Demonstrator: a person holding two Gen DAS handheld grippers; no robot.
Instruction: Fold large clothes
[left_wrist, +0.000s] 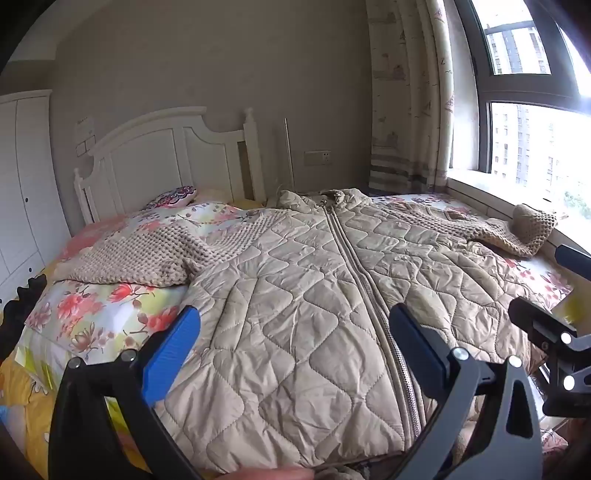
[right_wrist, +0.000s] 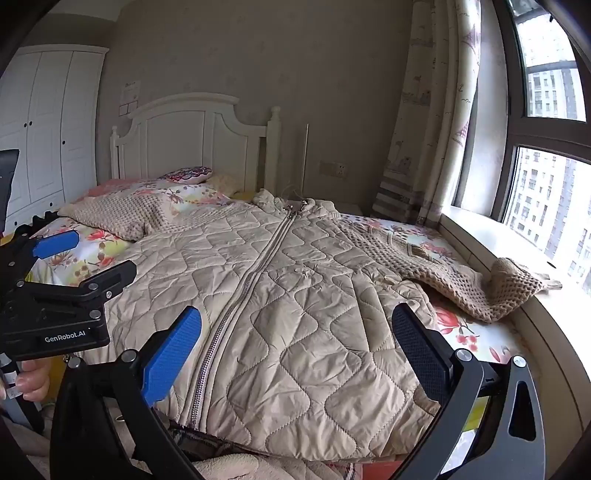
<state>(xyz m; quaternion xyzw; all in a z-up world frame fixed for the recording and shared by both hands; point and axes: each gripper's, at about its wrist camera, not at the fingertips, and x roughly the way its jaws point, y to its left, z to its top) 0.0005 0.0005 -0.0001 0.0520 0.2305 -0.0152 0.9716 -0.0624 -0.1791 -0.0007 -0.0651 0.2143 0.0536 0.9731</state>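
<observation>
Quilted beige fabric is covering most of the bed (left_wrist: 92, 325): the jacket (left_wrist: 295, 295) is lying front up and zipped, hem at the near edge, collar toward the headboard (left_wrist: 166, 155). Its knitted sleeves are reaching out, the left sleeve (left_wrist: 140, 254) toward the left edge, the right sleeve (right_wrist: 461, 280) draping onto the window sill (right_wrist: 498, 236). The left claw (left_wrist: 295, 354) and right claw (right_wrist: 299, 354) are both hovering spread wide over the hem, pinching nothing. The slick shell is likely sliding rather than creasing if only one layer is being caught. The sleeve on the sill is risking snagging or dragging the body askew during a fold.
</observation>
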